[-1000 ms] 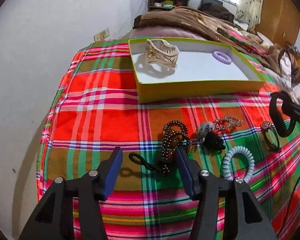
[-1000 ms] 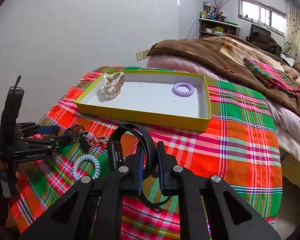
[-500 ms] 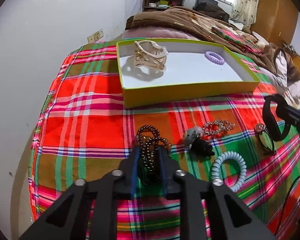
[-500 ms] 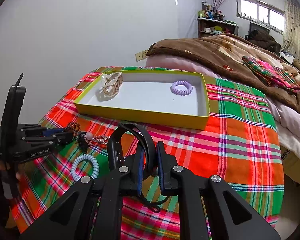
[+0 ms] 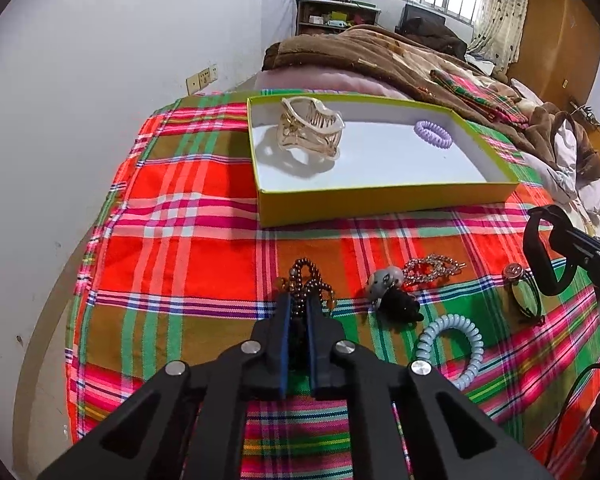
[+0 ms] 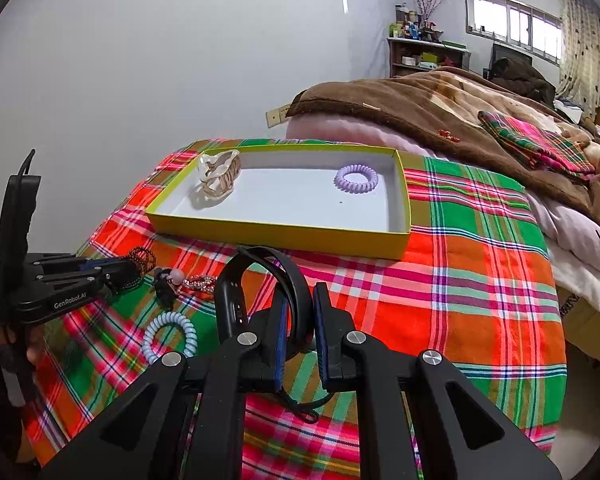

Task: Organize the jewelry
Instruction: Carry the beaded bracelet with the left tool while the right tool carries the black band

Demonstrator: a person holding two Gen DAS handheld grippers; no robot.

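Your left tool [image 5: 297, 316] is clamped on the dark beaded necklace [image 5: 306, 280], a string of small brown-bronze beads bunched in loops; its far loops spill past the fingertips onto the plaid-covered surface [image 5: 188, 248], short of the yellow tray [image 5: 380, 200]. Your right tool [image 6: 300, 316] is closed on a black wristband [image 6: 260, 280], whose curved strap arches up over the fingers, nearer you than the tray.

A plaid-covered table [image 5: 204, 248] is carrying a yellow tray [image 5: 380, 200], a blue coil hair tie [image 5: 452, 344] and a rhinestone clip [image 5: 432, 268].
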